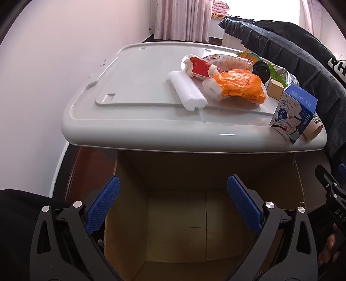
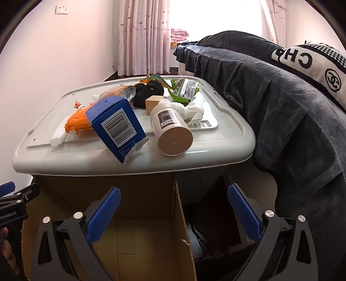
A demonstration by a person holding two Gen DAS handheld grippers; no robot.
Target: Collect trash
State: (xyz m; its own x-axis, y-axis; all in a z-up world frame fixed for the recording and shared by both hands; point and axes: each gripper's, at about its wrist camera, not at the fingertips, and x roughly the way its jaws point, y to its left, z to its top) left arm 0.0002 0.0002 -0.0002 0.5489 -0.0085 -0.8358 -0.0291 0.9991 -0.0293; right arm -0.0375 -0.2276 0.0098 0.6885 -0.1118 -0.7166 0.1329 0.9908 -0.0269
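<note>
Hovering tools: left tool (image 1: 173, 203) and right tool (image 2: 174, 207) both spread wide, pinching nothing, above the open cardboard box (image 1: 173, 227).
Trash place: on the grey lid (image 1: 138, 86) serving as worktop, beyond and above both tools.
Nearest items: blue carton (image 2: 116, 127) and white bottle (image 2: 170, 129) lying at the lid's near edge.
Further back: orange bag (image 1: 240, 86), white foam piece (image 1: 187, 91), crumpled tissue (image 2: 192, 112), green wrapper (image 2: 183, 88).
Right side: dark blanket (image 2: 281, 108) beside the lid.

A dark blanket (image 2: 281, 103) drapes beside the grey lid (image 2: 227, 138). Pink curtains (image 2: 143, 36) hang behind. A wall socket (image 2: 61, 9) sits high.
</note>
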